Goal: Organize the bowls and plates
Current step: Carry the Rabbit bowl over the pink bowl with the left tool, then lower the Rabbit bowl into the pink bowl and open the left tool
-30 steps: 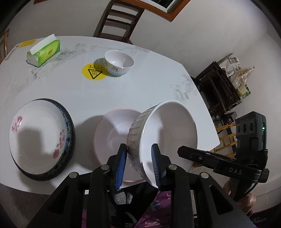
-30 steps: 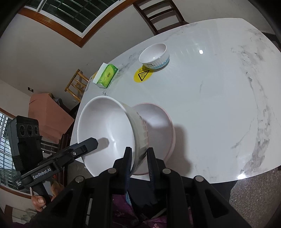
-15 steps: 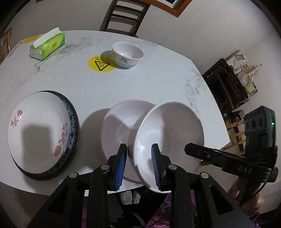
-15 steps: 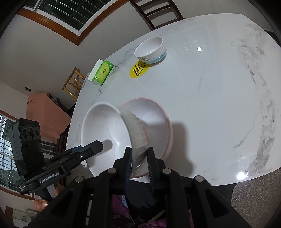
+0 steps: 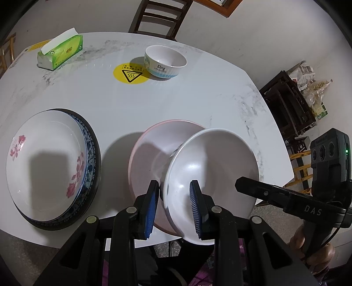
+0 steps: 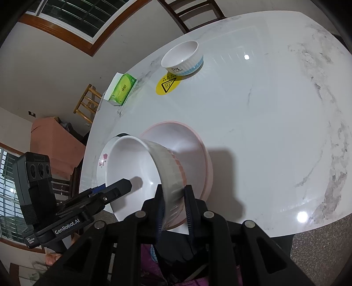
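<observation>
A white ribbed bowl [image 5: 211, 167] hangs tilted, its lower side dipping into a wide pink bowl [image 5: 149, 158] that rests on the table near its front edge. My left gripper [image 5: 173, 206] is shut on the white bowl's rim, one blue pad inside and one outside. From the opposite side my right gripper [image 6: 175, 206] is shut on the same white bowl [image 6: 132, 167], pinching its ribbed wall above the pink bowl [image 6: 189, 154]. Each gripper shows at the edge of the other's view.
A floral plate stacked on a dark-rimmed plate [image 5: 48, 167] lies left of the pink bowl. A small white bowl [image 5: 165, 61] stands at the back beside a yellow sticker [image 5: 131, 76]. A green tissue box [image 5: 60, 52] sits far left, a chair [image 5: 158, 17] behind the marble table [image 5: 198, 99].
Both grippers have brought the white bowl down and further into the pink bowl. In the left wrist view its ribbed outside has turned away and its inside now faces me.
</observation>
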### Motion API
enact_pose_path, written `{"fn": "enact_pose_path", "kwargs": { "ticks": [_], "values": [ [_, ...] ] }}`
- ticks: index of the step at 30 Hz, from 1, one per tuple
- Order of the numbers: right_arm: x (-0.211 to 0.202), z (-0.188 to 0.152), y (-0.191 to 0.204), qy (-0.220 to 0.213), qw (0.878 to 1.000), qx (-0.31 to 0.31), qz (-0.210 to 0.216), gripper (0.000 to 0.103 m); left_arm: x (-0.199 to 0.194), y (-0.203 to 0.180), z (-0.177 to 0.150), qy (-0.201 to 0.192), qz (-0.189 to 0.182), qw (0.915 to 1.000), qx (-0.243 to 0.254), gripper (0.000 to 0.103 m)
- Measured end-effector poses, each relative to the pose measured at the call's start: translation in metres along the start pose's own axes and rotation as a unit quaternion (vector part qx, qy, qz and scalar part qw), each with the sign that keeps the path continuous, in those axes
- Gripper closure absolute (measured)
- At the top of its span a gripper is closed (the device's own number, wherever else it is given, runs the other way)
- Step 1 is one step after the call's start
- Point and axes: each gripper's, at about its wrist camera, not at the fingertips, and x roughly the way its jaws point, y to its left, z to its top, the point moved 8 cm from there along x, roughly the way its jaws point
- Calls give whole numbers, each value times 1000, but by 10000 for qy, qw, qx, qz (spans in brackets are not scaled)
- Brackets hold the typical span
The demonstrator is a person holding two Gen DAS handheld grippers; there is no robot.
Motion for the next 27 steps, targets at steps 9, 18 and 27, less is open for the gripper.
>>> {"fn": "enact_pose_path", "kwargs": {
  "ticks": [9, 18, 27],
  "values": [
    [6, 1, -5, 71, 9999, 9, -85, 85, 10, 4, 0, 107, 60, 9999, -14, 79],
    [12, 5, -7, 104, 9997, -26, -215, 85, 15, 7, 3, 123, 118, 9999, -28, 79],
    [19, 10, -9, 84, 9993, -80, -342, 85, 17, 10, 6, 62, 191, 9998, 8, 79]
  ]
}}
